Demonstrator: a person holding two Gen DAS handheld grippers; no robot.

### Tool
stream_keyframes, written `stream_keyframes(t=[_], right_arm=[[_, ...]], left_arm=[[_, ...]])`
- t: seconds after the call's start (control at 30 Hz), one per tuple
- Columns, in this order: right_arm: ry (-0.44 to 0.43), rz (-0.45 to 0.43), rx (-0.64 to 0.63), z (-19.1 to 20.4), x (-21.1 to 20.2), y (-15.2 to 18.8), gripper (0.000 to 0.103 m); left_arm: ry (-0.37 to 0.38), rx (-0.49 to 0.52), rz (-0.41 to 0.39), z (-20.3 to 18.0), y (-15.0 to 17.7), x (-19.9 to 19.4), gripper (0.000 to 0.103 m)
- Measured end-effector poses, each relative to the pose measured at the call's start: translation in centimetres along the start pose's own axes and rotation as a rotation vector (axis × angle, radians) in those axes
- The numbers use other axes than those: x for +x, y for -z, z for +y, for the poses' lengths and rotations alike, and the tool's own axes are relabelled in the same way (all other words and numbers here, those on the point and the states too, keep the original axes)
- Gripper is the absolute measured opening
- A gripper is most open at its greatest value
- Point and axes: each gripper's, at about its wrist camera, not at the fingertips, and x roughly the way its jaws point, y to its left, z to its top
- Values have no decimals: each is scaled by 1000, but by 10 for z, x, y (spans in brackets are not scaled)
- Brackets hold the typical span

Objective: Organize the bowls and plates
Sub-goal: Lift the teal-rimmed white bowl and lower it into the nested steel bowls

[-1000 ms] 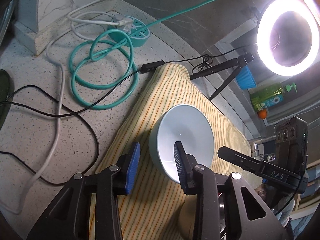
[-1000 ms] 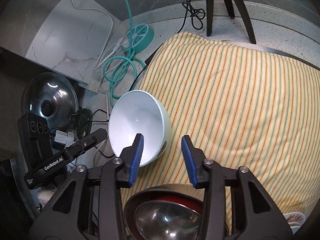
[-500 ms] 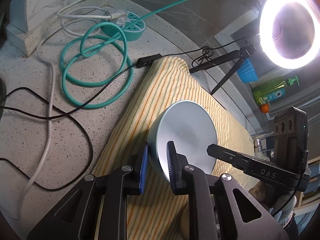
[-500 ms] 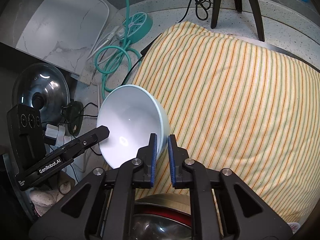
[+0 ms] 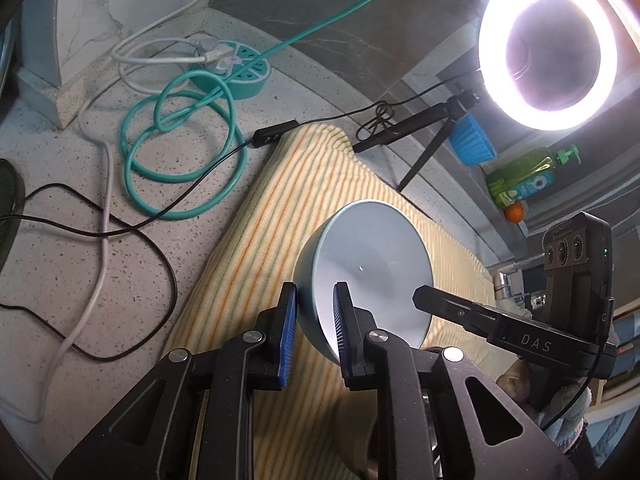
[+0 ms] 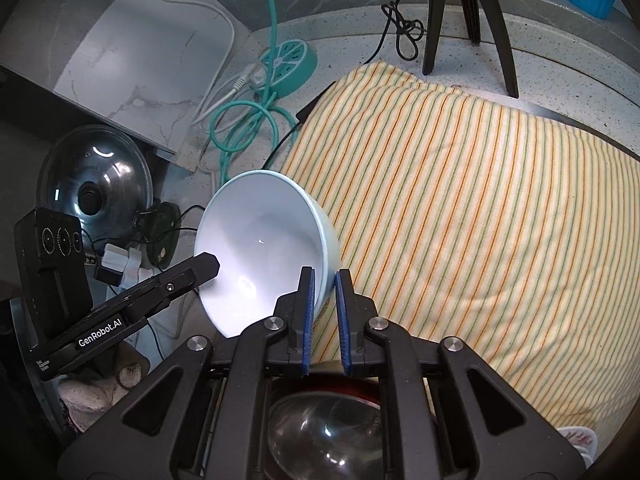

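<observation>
Left gripper (image 5: 315,322) pinched on the rim of the pale blue ceramic bowl (image 5: 372,276), one blue pad inside, one outside. Right gripper (image 6: 324,306) clamped on the opposite rim of that same bowl (image 6: 264,252), pads nearly together. Bowl tilted above the near-left edge of the yellow striped cloth (image 6: 460,200); whether clear of it or touching, hard to tell. At six o'clock under the right gripper, a shiny steel bowl (image 6: 324,432). At eleven o'clock, a coiled teal cable (image 5: 180,148); at one o'clock, a glowing ring light (image 5: 548,48).
</observation>
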Motion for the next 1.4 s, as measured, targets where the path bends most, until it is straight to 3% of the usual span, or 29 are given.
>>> stream_keyframes(t=[0.6,1.4], right_arm=[[-45,-72,-3,-5,-79,55,11],[-1,-18,36,-35,-79,114,11]], left_arm=[[78,78,-16,-50,44,-41,16],[77,89,88,-63,93,-24,16]])
